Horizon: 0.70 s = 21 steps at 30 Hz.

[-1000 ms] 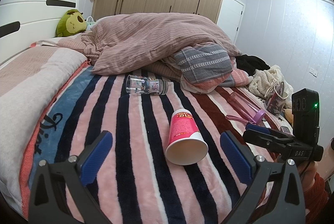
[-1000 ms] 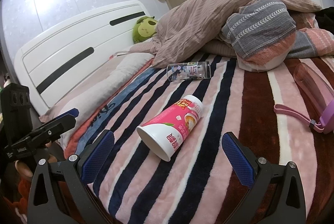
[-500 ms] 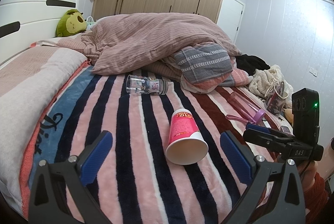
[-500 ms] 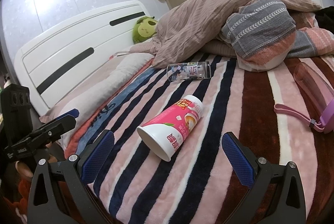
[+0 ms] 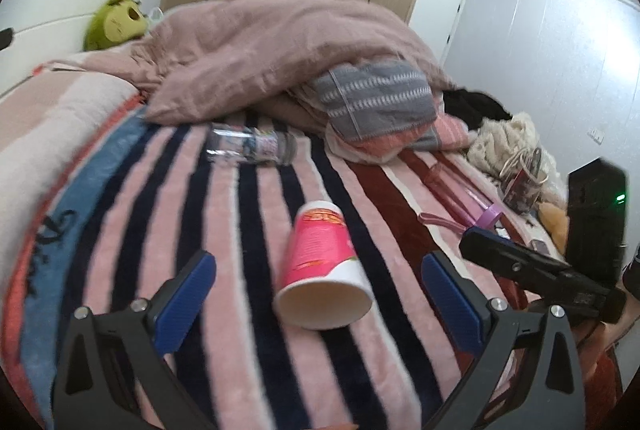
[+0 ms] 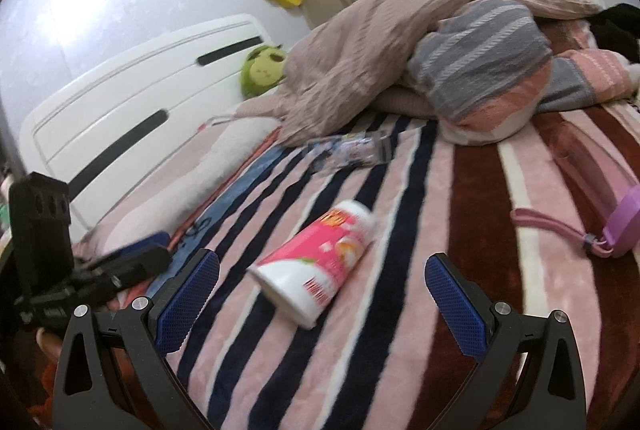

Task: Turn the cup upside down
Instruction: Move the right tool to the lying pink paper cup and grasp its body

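Pink paper cup (image 5: 320, 262) lay sideways on the bed (image 5: 224, 230), untouched; left gripper (image 5: 320, 290) and right gripper (image 6: 322, 290) gaped empty, cup at twelve o'clock. Flipping remained undone.

You see a pink cup (image 5: 320, 250) with a white rim lying on a blanket (image 5: 240, 270) striped pink, navy and maroon. Your fingers (image 6: 188, 298) wear blue pads on black frames. Behind sit a dusty-pink duvet (image 5: 260, 49), a grey patterned pillow (image 5: 376, 101) and a green plush toy (image 5: 116, 21).
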{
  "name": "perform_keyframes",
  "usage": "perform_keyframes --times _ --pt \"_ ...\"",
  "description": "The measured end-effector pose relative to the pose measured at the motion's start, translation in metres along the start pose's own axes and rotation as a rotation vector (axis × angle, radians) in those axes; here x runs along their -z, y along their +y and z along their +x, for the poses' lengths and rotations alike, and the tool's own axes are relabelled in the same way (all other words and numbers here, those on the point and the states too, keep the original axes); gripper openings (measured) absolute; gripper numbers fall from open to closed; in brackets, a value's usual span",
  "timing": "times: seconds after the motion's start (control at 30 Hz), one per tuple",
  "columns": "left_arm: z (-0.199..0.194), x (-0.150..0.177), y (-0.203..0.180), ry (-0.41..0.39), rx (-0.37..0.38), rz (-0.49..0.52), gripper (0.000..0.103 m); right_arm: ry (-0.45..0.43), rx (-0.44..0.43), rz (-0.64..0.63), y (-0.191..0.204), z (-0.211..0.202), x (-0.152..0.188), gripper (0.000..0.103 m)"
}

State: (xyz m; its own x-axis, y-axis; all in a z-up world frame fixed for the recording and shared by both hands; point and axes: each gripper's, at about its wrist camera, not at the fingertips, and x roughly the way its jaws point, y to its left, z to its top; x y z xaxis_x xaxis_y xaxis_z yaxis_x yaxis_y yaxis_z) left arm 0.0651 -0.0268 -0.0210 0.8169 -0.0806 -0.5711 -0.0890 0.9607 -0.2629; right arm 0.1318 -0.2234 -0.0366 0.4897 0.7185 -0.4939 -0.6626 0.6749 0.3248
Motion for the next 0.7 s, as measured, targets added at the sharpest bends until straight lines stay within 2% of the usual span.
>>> perform_keyframes --times 0.1,0.2,0.3,0.4,0.47,0.53,0.7 --pt "0.043 -0.004 -0.015 0.08 -0.046 -0.005 0.102 -0.015 0.023 0.054 -0.017 0.001 -0.005 0.103" --pt "0.072 0.002 -0.018 0.174 -0.106 0.02 0.102 -0.02 0.087 0.091 -0.037 0.003 -0.007 0.103" --pt "0.081 0.012 -0.019 0.18 -0.21 0.094 0.102 0.001 0.083 0.152 -0.052 0.005 -0.005 0.103" --pt "0.078 0.018 -0.026 0.165 -0.209 0.147 0.098 0.006 0.082 0.192 -0.06 0.004 -0.004 0.103" --pt "0.078 0.023 -0.032 0.168 -0.192 0.187 0.087 0.006 0.082 0.207 -0.063 0.002 -0.003 0.103" --pt "0.078 0.029 -0.038 0.175 -0.208 0.223 0.074 0.008 0.085 0.212 -0.065 0.002 -0.002 0.103" --pt "0.075 0.031 -0.041 0.162 -0.209 0.229 0.071 0.019 0.086 0.216 -0.07 0.006 -0.001 0.103"
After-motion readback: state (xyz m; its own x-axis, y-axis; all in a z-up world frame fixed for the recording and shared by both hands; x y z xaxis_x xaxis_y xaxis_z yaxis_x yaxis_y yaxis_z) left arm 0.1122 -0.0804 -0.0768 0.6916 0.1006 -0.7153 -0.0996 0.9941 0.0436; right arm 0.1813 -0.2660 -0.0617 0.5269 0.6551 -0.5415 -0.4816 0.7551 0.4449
